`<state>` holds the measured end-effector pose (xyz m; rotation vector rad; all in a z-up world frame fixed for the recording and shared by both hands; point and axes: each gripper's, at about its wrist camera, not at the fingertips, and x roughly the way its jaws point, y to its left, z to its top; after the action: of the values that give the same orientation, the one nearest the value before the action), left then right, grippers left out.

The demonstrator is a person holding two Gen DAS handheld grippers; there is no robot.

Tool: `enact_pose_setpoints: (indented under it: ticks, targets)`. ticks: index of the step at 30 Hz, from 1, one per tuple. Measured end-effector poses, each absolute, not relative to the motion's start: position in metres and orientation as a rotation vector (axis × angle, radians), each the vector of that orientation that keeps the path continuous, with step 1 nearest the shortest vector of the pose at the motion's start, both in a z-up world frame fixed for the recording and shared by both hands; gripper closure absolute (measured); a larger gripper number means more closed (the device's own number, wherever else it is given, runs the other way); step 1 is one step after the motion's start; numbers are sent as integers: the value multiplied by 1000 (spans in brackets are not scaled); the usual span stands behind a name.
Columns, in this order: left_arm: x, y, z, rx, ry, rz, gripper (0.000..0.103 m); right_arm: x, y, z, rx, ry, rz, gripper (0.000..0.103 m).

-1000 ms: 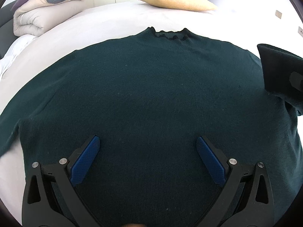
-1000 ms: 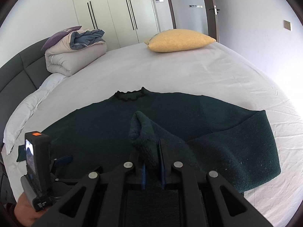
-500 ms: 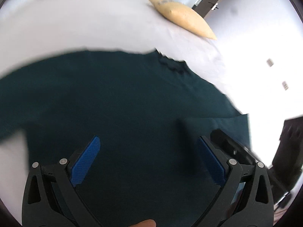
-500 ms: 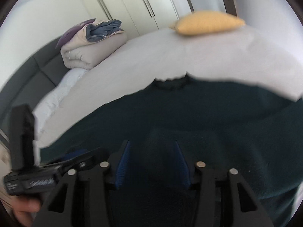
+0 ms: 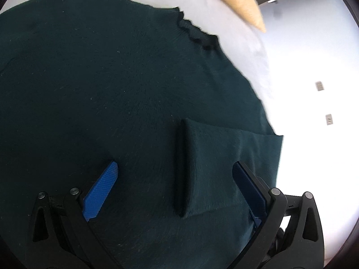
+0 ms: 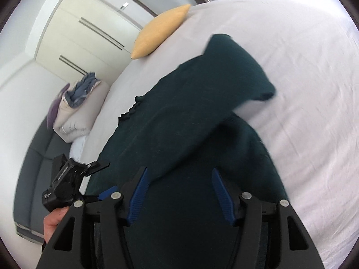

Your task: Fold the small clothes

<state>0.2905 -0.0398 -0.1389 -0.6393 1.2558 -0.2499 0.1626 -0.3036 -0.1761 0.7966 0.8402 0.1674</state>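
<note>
Letting go: a second ago the right claw [image 6: 179, 192] was pinched shut on the cuff of the dark green knitted sweater [image 5: 112, 85], and now its blue pads are spreading with nothing between them, just knit lying below. That sleeve [image 5: 224, 168], which hung off toward the right edge of the bed a second ago, now lies folded across the sweater's body, its cuff end resting near the middle of the chest in the left wrist view. The left claw [image 5: 175, 188] stands wide open above that same cuff, gripping nothing. My read: the first sleeve fold is done, and the other sleeve and the body folds are still to come. In the right wrist view the shoulder of the folded sleeve bulges up a little toward the bed's far side, so it may want smoothing. The sweater lies spread out on the white sheeted bed [image 6: 303, 89], collar pointing to the far edge. A mustard yellow pillow [image 6: 161, 31] sits at that far edge, a rolled beige and grey duvet [image 6: 76, 107] is piled by the dark headboard, and cream wardrobe doors [image 6: 74, 35] close the room behind.
</note>
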Motion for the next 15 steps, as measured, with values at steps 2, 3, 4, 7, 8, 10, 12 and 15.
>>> enact_pose_setpoints:
  ticks: [2,3,4,7,8,10,12,15]
  targets:
    - [296,-50,-136,-583,1285,-231,1,162,-307,-180,829,830,177,42]
    - [299,-60,-136,-559,1286,-229,1,162,-309,-181,846,823,182,42]
    - [300,-65,-136,-545,1284,-223,2,163,-310,-181,862,817,187,42]
    - [298,-69,-134,-525,1259,-232,18,165,-315,-182,892,802,203,42]
    - [295,-69,-132,-526,1252,-236,22,166,-316,-183,894,802,201,42]
    - [293,-68,-129,-536,1249,-273,25,165,-318,-185,892,803,201,42]
    - [288,-58,-128,-606,1241,-305,25,165,-317,-184,886,802,198,42]
    - [276,-40,-114,-706,1179,-372,25,167,-313,-183,874,801,194,42]
